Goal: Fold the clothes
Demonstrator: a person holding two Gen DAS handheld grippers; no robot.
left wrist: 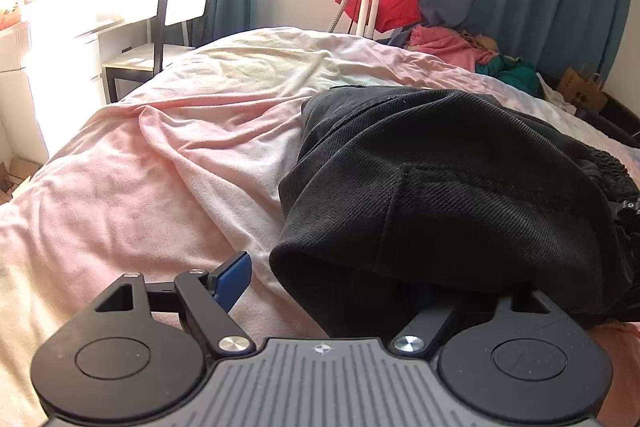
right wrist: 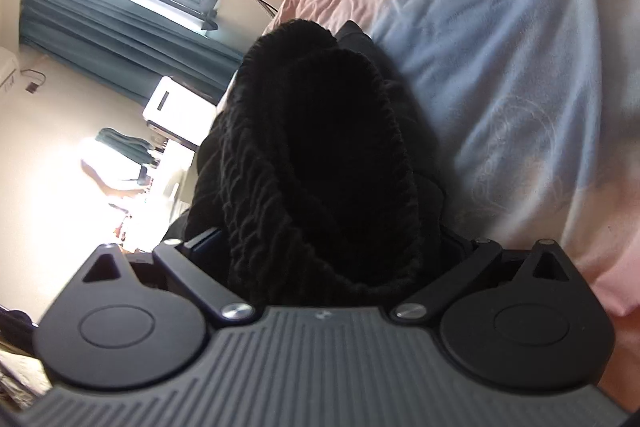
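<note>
no legible text, labels or numbers anywhere

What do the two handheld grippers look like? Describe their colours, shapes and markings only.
Both match. The left gripper has a grey ribbed body with a small round emblem at its front edge, two round black discs, black link arms on silver pivot screws, triangular cut-outs, and a blue finger pad. The right gripper has the same build. No cables, sleeves or hands show.

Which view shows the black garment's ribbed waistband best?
The right wrist view: the ribbed waistband of the black garment fills the centre, between the right gripper's wide-set fingers. The left wrist view shows mostly the garment's smooth twill fabric, with only a sliver of ribbing at the right edge.
</note>
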